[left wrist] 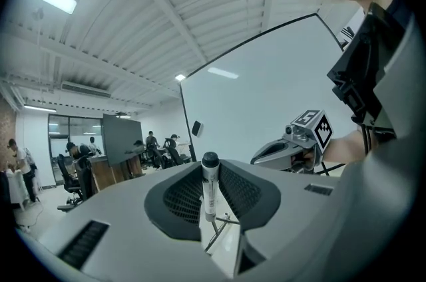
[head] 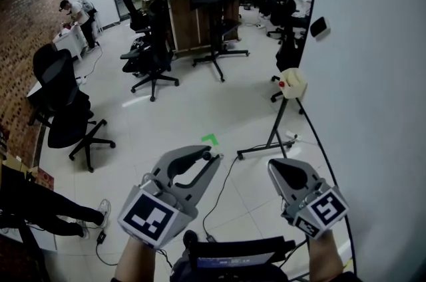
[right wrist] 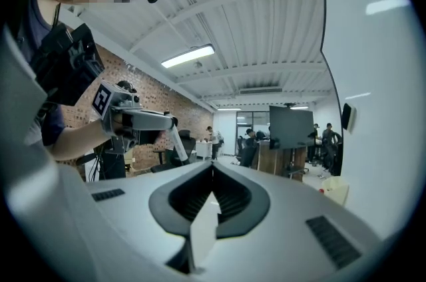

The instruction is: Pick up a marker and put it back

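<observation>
L gripper [head: 210,158] pinched shut on marker [left wrist: 210,186], which sits crosswise between pads, mid-air, well off whiteboard [head: 373,88]. R gripper [head: 274,166]: jaws together, empty. Risk: thin round barrel could pivot or slip in pads on carry-back, so marker drops to floor.
</observation>
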A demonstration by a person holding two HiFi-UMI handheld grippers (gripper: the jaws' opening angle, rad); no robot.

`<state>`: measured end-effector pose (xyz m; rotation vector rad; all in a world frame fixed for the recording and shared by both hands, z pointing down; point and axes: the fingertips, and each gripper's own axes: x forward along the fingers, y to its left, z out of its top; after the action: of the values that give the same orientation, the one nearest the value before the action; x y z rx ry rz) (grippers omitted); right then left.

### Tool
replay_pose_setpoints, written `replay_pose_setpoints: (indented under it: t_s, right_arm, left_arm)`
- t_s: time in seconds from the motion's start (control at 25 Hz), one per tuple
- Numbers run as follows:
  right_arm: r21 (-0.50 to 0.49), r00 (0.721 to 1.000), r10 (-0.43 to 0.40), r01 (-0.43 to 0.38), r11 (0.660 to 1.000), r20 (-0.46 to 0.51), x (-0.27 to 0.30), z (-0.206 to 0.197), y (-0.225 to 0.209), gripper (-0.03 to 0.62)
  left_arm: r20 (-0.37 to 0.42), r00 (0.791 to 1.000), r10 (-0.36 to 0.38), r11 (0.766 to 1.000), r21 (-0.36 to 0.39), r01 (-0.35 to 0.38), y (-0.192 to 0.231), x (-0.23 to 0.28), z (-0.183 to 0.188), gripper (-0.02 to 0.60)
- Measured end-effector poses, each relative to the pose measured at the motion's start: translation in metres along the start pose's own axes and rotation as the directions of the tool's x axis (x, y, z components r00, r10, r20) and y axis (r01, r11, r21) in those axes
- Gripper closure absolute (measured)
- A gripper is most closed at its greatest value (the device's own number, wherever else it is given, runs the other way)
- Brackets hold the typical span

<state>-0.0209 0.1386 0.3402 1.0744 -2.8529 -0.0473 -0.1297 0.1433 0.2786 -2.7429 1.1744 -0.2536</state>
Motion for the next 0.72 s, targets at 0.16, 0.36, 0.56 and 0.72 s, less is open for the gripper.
replay_pose_setpoints:
  t_s: [0.16,0.36,0.56,0.72]
  right_arm:
    - [-0.023,0.998,-0.057,0.056,0.998,-0.038,0.032,-0.001,0.005,0.582]
    - [-0.058,0.987,-0.138,0.134,0.989,-0.081,0.09,0.0,0.023,0.582]
    - [-0.042,0.983,-0.177,0.175,0.984,-0.055,0.133,0.016,0.029,0.582]
    - [-0.052,0.975,-0.216,0.213,0.976,-0.059,0.15,0.019,0.023,0.582]
  left_arm:
    - [0.023,0.997,-0.071,0.997,0.002,0.071,0.036,0.001,-0.013,0.511]
    - [0.05,0.986,-0.162,0.987,-0.017,0.163,0.095,-0.008,-0.029,0.511]
    - [0.062,0.976,-0.21,0.978,0.001,0.211,0.141,-0.006,-0.035,0.511]
    - [0.054,0.966,-0.254,0.967,-0.006,0.254,0.158,0.003,-0.039,0.511]
